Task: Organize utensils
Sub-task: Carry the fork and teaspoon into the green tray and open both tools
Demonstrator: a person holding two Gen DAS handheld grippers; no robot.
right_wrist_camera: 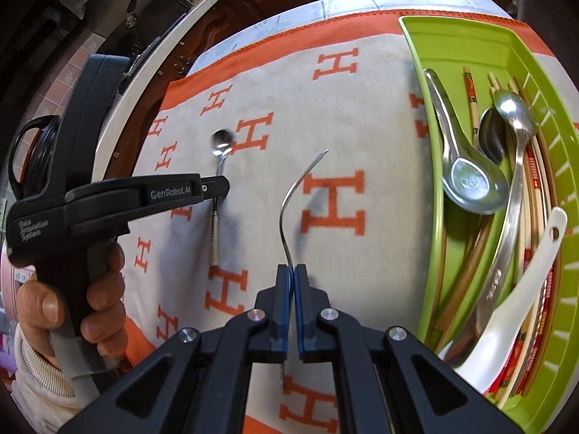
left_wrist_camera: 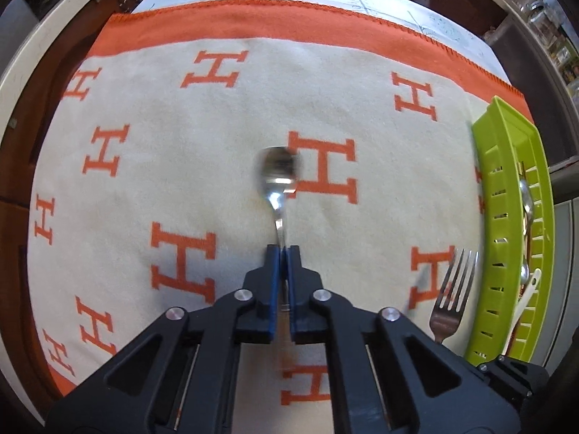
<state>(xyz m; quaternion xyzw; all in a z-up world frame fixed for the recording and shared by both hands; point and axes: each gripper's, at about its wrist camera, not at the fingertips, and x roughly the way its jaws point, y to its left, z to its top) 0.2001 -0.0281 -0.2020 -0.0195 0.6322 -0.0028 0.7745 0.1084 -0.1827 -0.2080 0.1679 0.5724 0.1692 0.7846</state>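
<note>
Left wrist view: the left hand-held gripper (left_wrist_camera: 283, 253) is clenched on the handle of a small steel spoon (left_wrist_camera: 278, 177), whose bowl points away from the camera over the H-patterned blanket (left_wrist_camera: 152, 166). The spoon looks blurred, so I cannot tell whether it touches the cloth. The green tray (left_wrist_camera: 506, 195) lies well to its right at the blanket's edge, and a fork (left_wrist_camera: 452, 289) shows just left of the tray's slotted wall.

Right wrist view: the right hand-held gripper (right_wrist_camera: 292, 271) is clamped on that fork (right_wrist_camera: 293, 199), seen edge-on, its curved neck rising to tines that point away. The tray (right_wrist_camera: 470, 47) is just to the right, already holding a steel soup ladle-spoon (right_wrist_camera: 466, 177), a long spoon (right_wrist_camera: 514, 166), a white ceramic spoon (right_wrist_camera: 521, 278) and chopsticks (right_wrist_camera: 470, 97). Left of the tray, a person's hand (right_wrist_camera: 83, 289) holds the left hand-held gripper (right_wrist_camera: 217, 186) with its spoon (right_wrist_camera: 220, 144).

Both pieces are light, stiff and slick; a grip on the flat handle seems safest against twisting. The cloth between the two grippers is open, but the tray's raised wall must be cleared, and its near end is crowded, so free room probably lies toward its far end.
</note>
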